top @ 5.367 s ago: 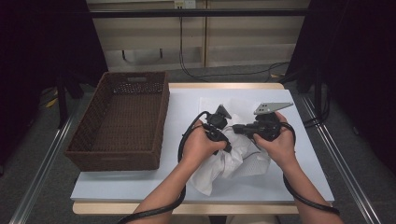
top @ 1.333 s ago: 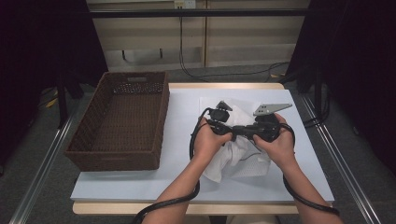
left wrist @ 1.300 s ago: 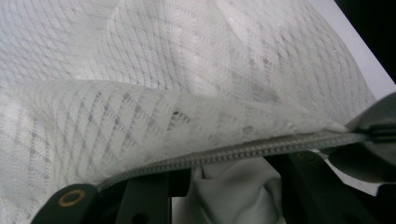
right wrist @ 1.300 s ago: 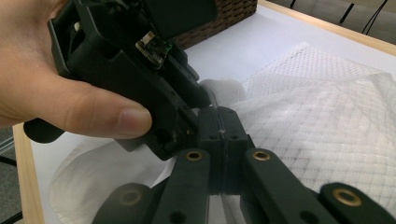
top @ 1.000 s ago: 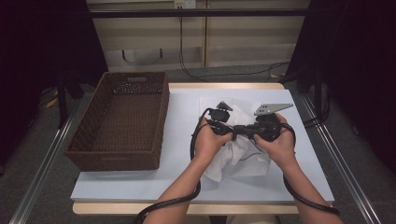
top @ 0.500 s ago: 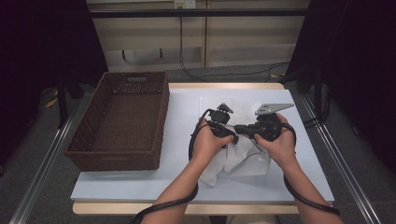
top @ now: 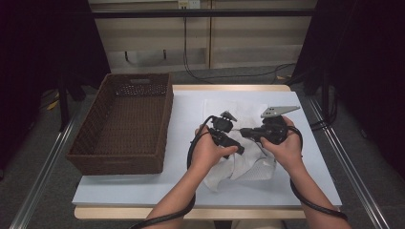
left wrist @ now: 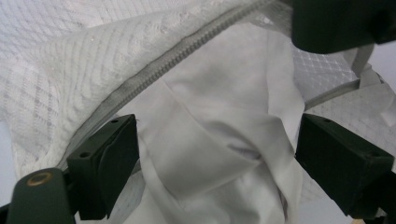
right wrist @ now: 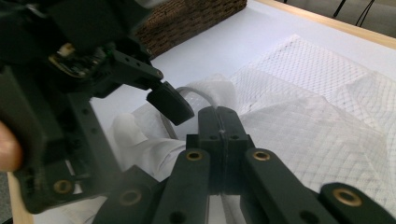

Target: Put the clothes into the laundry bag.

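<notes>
Two grippers meet over a white mesh laundry bag (top: 248, 162) lying on the right half of the counter (top: 186, 119), near the front edge. We hold the left gripper (top: 228, 138) with its fingers (left wrist: 105, 170) spread wide around a bunch of plain white cloth (left wrist: 219, 154) at the bag's zipper (left wrist: 173, 58) mouth, not yet squeezing it; we judge this stance is for gripping the cloth and feeding it through the opening. Our right gripper (right wrist: 218, 122) has its fingers pressed together, pinching what we take to be the bag's mesh edge beside the zipper, probably to keep the mouth from sliding away. A brown wicker basket (top: 125, 119) sits at the left, well apart, likely where the filled bag belongs.
</notes>
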`<state>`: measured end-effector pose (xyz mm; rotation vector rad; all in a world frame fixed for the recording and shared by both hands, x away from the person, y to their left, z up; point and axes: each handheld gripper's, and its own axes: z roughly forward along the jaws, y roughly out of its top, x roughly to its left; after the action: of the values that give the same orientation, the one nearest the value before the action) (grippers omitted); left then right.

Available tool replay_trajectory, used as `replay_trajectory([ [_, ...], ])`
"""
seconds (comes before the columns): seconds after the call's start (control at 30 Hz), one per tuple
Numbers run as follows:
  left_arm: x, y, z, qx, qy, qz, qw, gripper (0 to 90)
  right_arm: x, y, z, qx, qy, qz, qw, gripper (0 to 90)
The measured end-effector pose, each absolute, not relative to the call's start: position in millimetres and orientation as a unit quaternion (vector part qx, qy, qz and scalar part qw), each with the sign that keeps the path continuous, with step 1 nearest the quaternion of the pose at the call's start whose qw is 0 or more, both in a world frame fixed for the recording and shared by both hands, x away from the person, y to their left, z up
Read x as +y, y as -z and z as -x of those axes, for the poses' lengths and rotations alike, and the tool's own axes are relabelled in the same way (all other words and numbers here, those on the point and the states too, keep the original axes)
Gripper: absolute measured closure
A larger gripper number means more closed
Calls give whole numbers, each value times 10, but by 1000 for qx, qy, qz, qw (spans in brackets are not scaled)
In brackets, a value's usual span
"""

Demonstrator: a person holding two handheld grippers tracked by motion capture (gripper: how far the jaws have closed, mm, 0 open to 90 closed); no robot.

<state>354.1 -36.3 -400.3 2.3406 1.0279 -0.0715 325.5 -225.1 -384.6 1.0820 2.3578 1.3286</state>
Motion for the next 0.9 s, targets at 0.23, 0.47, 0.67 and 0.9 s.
replay_trajectory([
  [0.23, -317, 4033, -3465, 382, 31, -878, 288, 101, -2243, 3852, -3250, 805, -450, -369, 112, 900],
  [0.47, -314, 4100, -3430, 384, 23, -877, 288, 100, -2248, 3859, -3253, 805, -451, -369, 111, 900],
  [0.67, -343, 4169, -3401, 383, 20, -877, 289, 91, -2256, 3857, -3251, 804, -452, -370, 110, 900],
  [0.9, -396, 4271, -3366, 384, 23, -875, 293, 85, -2258, 3858, -3247, 805, -451, -370, 109, 900],
])
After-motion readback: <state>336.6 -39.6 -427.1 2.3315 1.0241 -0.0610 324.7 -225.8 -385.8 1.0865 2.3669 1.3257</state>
